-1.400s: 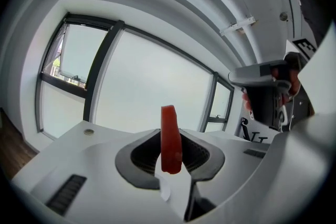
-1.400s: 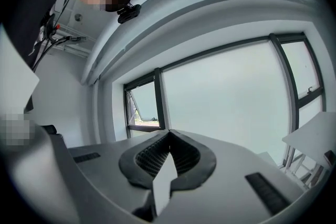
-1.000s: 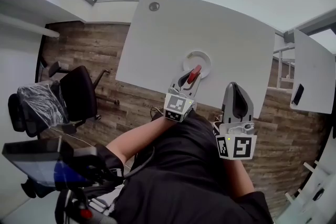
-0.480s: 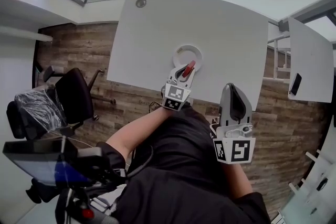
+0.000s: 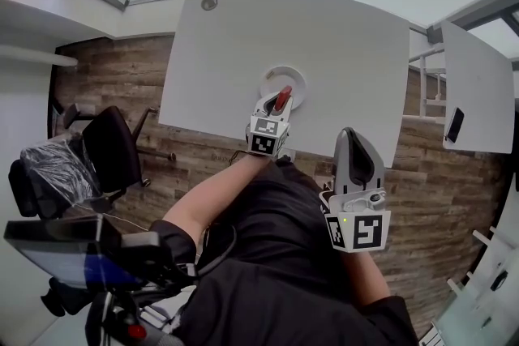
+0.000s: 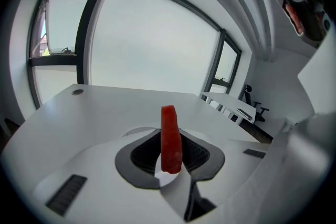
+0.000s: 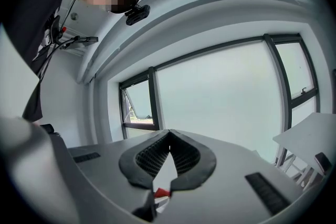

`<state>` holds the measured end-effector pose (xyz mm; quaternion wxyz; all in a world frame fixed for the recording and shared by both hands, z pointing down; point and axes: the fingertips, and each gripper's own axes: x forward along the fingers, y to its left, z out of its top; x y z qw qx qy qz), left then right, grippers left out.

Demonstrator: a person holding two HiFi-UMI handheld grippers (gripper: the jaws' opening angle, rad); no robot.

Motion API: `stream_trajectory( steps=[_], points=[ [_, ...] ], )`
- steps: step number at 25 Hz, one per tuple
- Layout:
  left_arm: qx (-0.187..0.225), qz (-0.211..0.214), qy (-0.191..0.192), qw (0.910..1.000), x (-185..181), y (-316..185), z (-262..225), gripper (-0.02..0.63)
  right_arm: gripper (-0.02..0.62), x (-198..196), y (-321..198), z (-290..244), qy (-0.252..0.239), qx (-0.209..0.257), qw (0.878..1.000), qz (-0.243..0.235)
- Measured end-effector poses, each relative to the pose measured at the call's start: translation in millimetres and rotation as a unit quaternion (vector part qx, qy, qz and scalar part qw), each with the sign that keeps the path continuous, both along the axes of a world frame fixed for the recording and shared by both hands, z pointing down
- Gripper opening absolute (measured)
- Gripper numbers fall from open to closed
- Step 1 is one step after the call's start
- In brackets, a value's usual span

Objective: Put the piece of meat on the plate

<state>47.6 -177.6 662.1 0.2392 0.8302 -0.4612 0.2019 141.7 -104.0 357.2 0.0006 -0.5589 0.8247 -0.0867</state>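
A white round plate [image 5: 280, 78] lies on the white table [image 5: 340, 36] near its front edge. Just above the plate, my left gripper [image 5: 280, 99] is shut on a red piece of meat [image 5: 282, 99]. In the left gripper view the meat [image 6: 169, 126] stands upright between the dark pads [image 6: 142, 155], and part of the plate's rim [image 6: 130, 131] shows behind the jaws. My right gripper [image 5: 353, 135] hangs off the table's front edge, over the person's lap. In the right gripper view its jaws meet at the tips, shut with nothing between them [image 7: 169, 136].
A round grommet [image 5: 210, 3] sits in the table's far left corner. A second white table [image 5: 478, 85] with a dark flat object [image 5: 455, 124] stands to the right. A black office chair [image 5: 113, 146] is on the wooden floor at the left.
My left gripper has come down toward the plate with the meat still in it. The right gripper has barely shifted.
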Motion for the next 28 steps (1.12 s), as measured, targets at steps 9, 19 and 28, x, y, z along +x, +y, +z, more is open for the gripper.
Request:
stream_trajectory(
  steps=[9,19,28],
  points=[
    [-0.020,0.003,-0.016,0.9997,-5,8,23,0.097,0.005,-3,-4,9,0.033,0.006,0.999,-0.003],
    [-0.042,0.034,-0.039,0.9978,2,9,41,0.097,0.005,-7,-4,13,0.038,0.002,0.999,-0.007],
    [-0.060,0.051,-0.035,0.9963,10,10,51,0.097,0.005,-8,3,14,0.035,0.008,0.999,-0.011]
  ],
)
